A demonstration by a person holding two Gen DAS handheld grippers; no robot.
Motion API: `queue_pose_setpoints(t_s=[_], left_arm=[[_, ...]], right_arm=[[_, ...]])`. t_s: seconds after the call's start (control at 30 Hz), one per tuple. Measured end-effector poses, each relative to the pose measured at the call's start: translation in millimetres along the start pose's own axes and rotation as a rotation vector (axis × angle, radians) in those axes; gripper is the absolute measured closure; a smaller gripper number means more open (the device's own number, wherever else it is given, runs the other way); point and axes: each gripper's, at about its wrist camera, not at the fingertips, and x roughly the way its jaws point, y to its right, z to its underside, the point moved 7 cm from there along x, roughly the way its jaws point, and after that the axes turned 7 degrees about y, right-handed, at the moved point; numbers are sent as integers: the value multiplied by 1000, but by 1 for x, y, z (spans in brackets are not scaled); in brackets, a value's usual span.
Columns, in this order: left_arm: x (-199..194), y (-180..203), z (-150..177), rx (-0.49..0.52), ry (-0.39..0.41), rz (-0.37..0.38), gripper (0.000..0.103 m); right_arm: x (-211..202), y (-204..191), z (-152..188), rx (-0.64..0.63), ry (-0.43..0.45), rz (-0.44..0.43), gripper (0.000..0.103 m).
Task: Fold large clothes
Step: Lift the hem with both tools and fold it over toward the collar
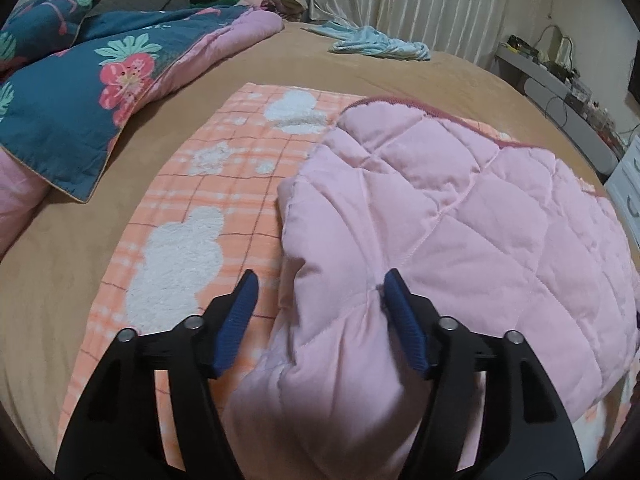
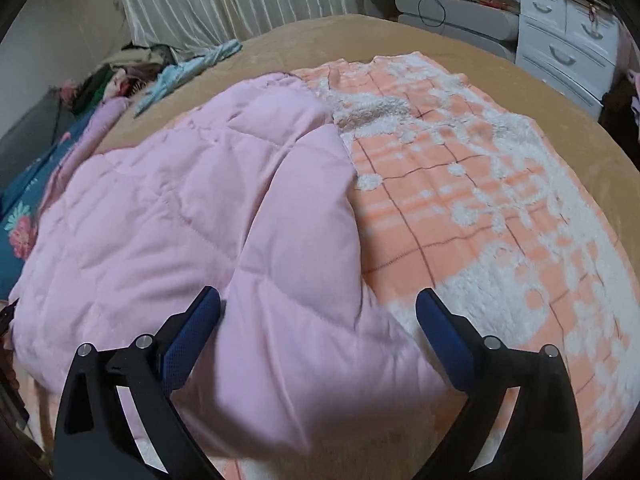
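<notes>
Both tools stand released: left tool (image 1: 320,296) and right tool (image 2: 318,312) each straddle the near edge of the pink quilted garment (image 1: 440,216), which runs from bottom centre toward the upper frame across the peach plaid blanket (image 1: 224,184) on the bed (image 1: 80,248).

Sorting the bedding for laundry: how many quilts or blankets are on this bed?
2: the pink quilted garment lies mid-bed, its orange plaid outside showing; the floral quilt is bunched by the clothes pile. More may be hidden.

garment (image 1: 440,216): peach plaid fleece, quilted pink lining | folded over itself, seemingly halfway | flat on bed
</notes>
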Motion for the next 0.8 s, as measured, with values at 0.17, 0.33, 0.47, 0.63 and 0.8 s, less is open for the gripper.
queue_pose_setpoints(t_s=[0.17,0.33,0.47,0.63,0.8], left_arm=[[-18,0,-2,-13,14,11,15],[-34,4,1,-22,22,25,11],[-45,4,6,-37,23,32,11],[-59,3,16,-21,19,18,11],[-65,-4,31,-50,-1,21,11]], right_arm=[[-26,-3,4,-4,47,-27,4],[-45,-6,7,9,73,-57,4],[-54,-9,13,20,68,-69,4],[-61,-11,22,21,69,-59,4],[-64,-11,32,39,51,-65,4]])
